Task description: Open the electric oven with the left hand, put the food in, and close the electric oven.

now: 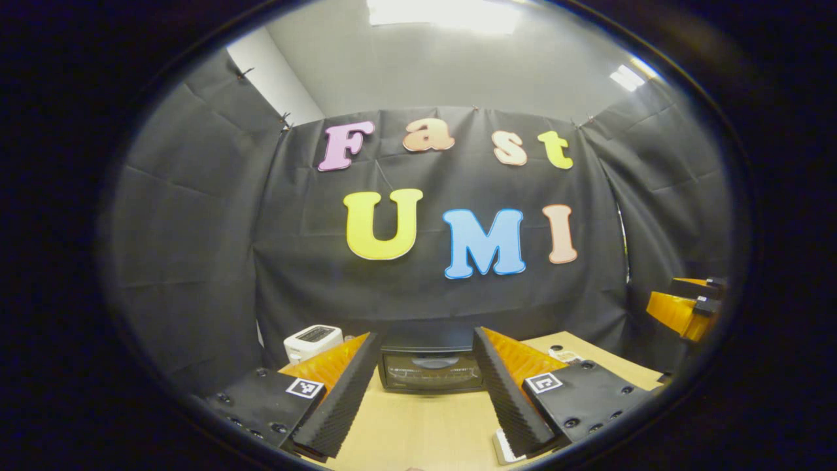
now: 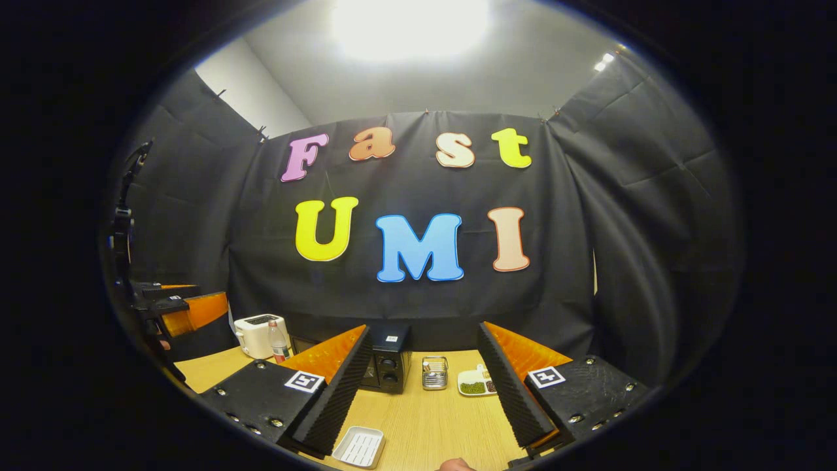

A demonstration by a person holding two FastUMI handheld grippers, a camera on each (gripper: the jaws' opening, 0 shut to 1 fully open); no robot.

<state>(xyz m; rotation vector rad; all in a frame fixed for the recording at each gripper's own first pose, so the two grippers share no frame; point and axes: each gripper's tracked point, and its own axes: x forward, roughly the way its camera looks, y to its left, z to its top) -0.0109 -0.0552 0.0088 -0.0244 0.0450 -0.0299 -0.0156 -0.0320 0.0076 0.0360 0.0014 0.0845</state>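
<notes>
1. The left gripper (image 1: 425, 392) hangs above the wooden counter (image 1: 418, 425) with its fingers spread wide and nothing between them.
2. Straight ahead of it, framed in the gap between the two fingers, stands the electric oven (image 1: 430, 369), door shut, glass front facing the gripper.
3. A white toaster (image 1: 312, 341) sits on the counter beyond the left gripper's left finger, beside the oven.
4. A white tray (image 1: 505, 448) lies on the counter just by the tip of the left gripper's right finger, mostly hidden behind it.
5. The right gripper (image 2: 422, 392) is likewise held above the counter with its fingers wide apart and empty.
6. In the right gripper view the oven's dark side, with two knobs, shows just past that gripper's left finger.
7. Between the right gripper's fingers, farther off, stand a small wire basket (image 2: 435, 372) and a white dish of food (image 2: 476, 384) beside it.
8. A clear bottle (image 2: 279, 347) stands in front of the toaster, left of the right gripper.
9. The white tray lies on the counter close below the right gripper's left fingertip.
</notes>
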